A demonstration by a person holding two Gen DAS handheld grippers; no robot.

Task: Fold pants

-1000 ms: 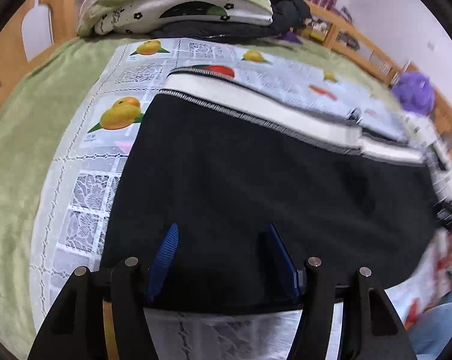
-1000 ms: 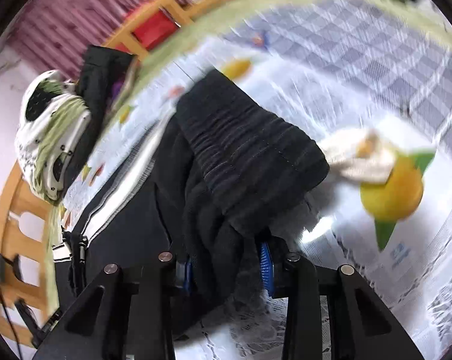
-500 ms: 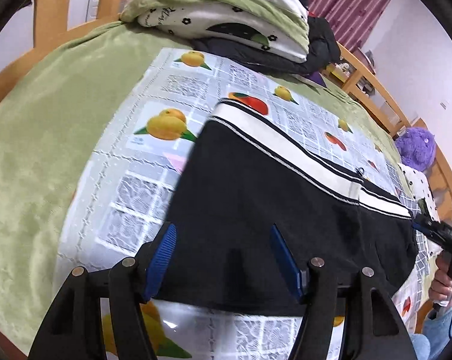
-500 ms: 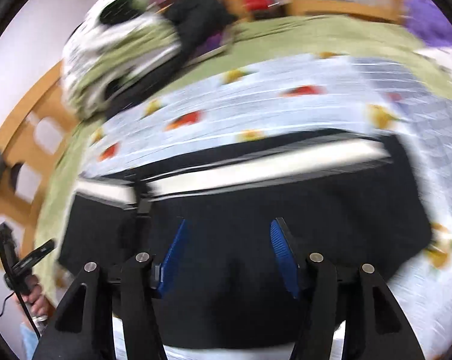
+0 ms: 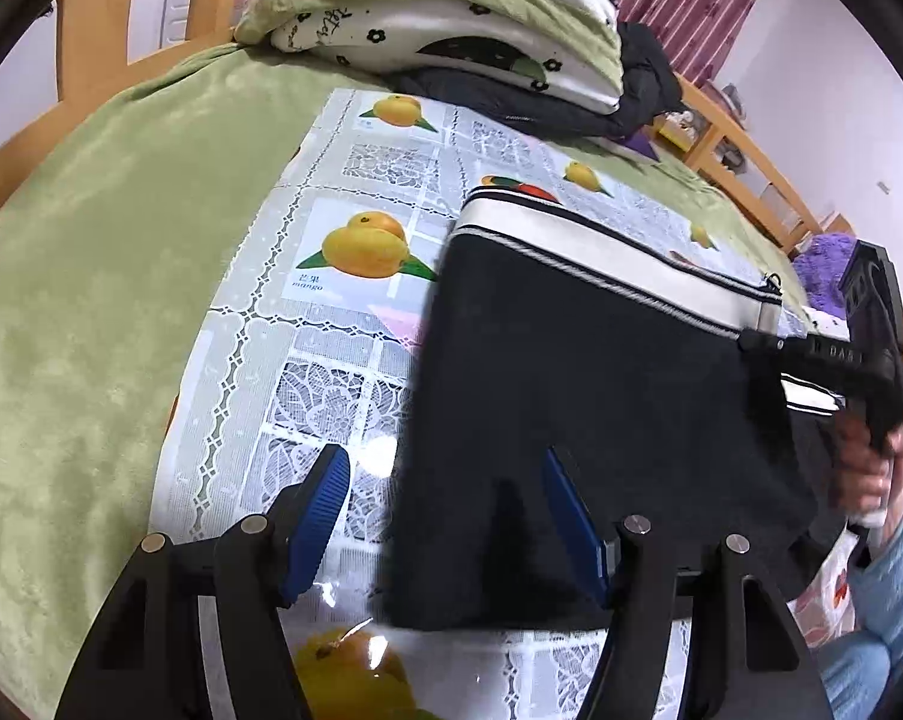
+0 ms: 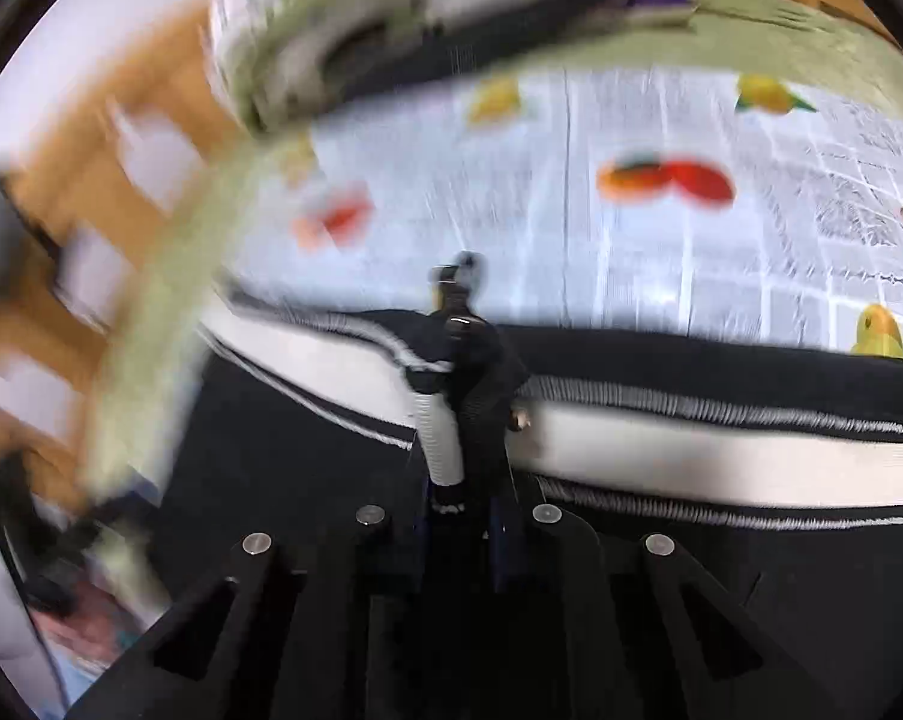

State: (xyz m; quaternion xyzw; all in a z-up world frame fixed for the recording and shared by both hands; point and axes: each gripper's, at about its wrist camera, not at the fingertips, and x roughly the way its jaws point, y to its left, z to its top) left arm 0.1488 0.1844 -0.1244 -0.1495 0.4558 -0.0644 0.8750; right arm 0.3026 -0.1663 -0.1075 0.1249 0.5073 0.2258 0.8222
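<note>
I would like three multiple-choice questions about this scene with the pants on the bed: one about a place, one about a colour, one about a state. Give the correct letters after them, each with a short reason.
1. Where do the pants lie?
A. on the fruit-print cloth
B. on the folded quilt
C. on the floor

2. What colour is the side band of the pants?
A. red
B. white
C. green

3. How does the right gripper stand?
A. wide open above the cloth
B. shut on the pants
C. shut on nothing

Key:
1 A, the printed cloth shows all around the black fabric.
2 B, a white band runs between striped edges.
3 B, bunched fabric sits pinched between its fingers; the jaws have just been closing.
</note>
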